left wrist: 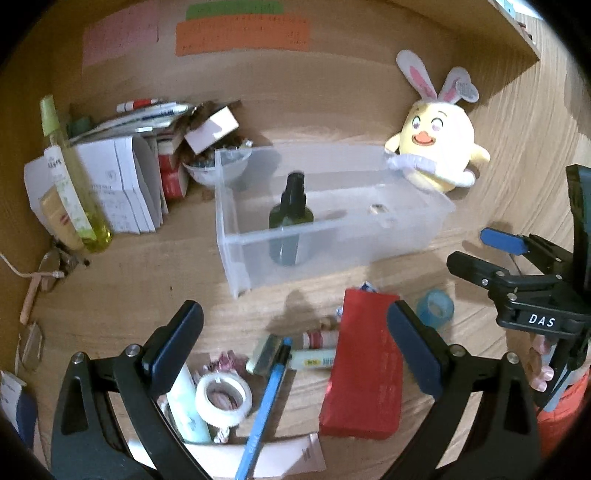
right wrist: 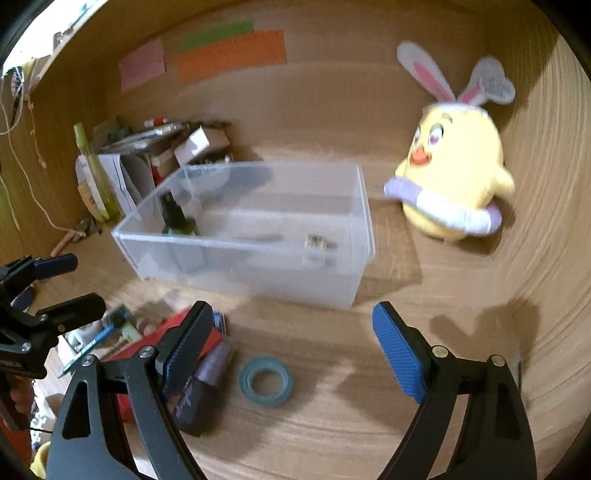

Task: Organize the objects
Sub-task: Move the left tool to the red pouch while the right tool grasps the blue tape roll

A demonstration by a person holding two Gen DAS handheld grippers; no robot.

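A clear plastic bin (left wrist: 417, 229) (right wrist: 354, 258) stands on the wooden desk and holds a dark green spray bottle (left wrist: 290, 218) (right wrist: 175, 218) and a small pale object (left wrist: 378, 210) (right wrist: 316, 245). My left gripper (left wrist: 295, 332) is open and empty above a heap of a red box (left wrist: 365, 373), a blue pen (left wrist: 264, 402), a white tape roll (left wrist: 223, 397) and tubes. My right gripper (right wrist: 291, 336) (left wrist: 476, 247) is open and empty above a blue tape roll (right wrist: 265, 380) (left wrist: 436, 306) and a purple box (right wrist: 201, 395).
A yellow plush chick with rabbit ears (left wrist: 437, 147) (right wrist: 454, 177) sits at the back right. A yellow-green bottle (left wrist: 74, 188), papers, boxes and a bowl (left wrist: 214, 166) crowd the back left. Coloured notes (left wrist: 242, 35) hang on the back panel.
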